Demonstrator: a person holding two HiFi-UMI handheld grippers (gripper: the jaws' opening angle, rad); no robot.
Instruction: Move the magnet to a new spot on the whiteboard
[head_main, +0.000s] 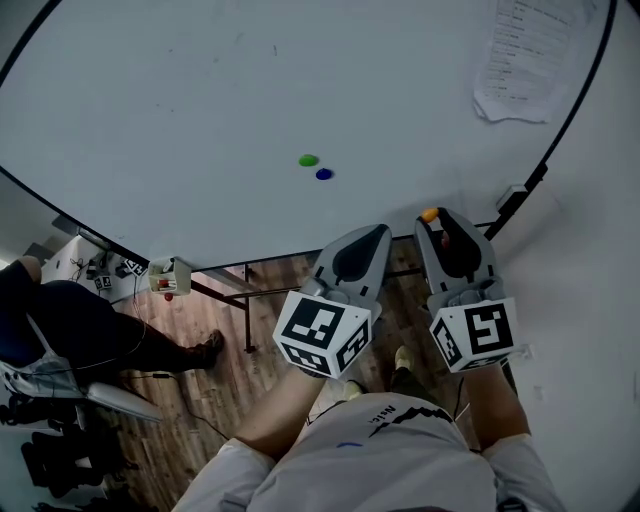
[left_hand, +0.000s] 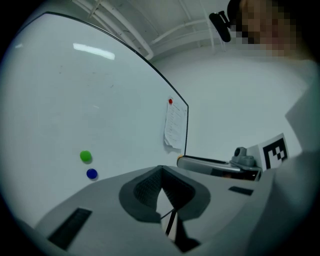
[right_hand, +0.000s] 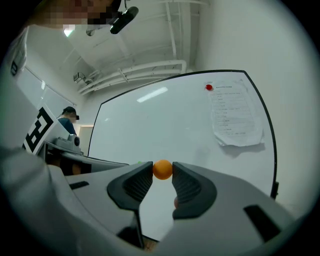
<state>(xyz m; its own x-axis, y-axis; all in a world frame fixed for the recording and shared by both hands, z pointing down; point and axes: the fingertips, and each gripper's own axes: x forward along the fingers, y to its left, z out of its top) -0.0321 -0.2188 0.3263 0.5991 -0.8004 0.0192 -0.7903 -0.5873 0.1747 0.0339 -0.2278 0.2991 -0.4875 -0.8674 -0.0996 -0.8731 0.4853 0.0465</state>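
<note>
right hand-held gripper (head_main: 438, 218): jaws clamped on orange magnet (right_hand: 162, 169)
orange magnet: at lower edge of whiteboard (head_main: 200, 120), toward its right end; touching board or not, can't tell
left hand-held gripper (left_hand: 161, 168): jaws together, nothing between, just below whiteboard's lower edge
green magnet (head_main: 308, 160), blue magnet (head_main: 323, 174): on whiteboard, near its middle, close together
paper (head_main: 530, 60): whiteboard's upper right, red magnet (right_hand: 208, 87) on its top

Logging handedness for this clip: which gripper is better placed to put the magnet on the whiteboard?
Right: the right gripper holds the orange magnet in its fingers; the left gripper is shut, empty.
</note>
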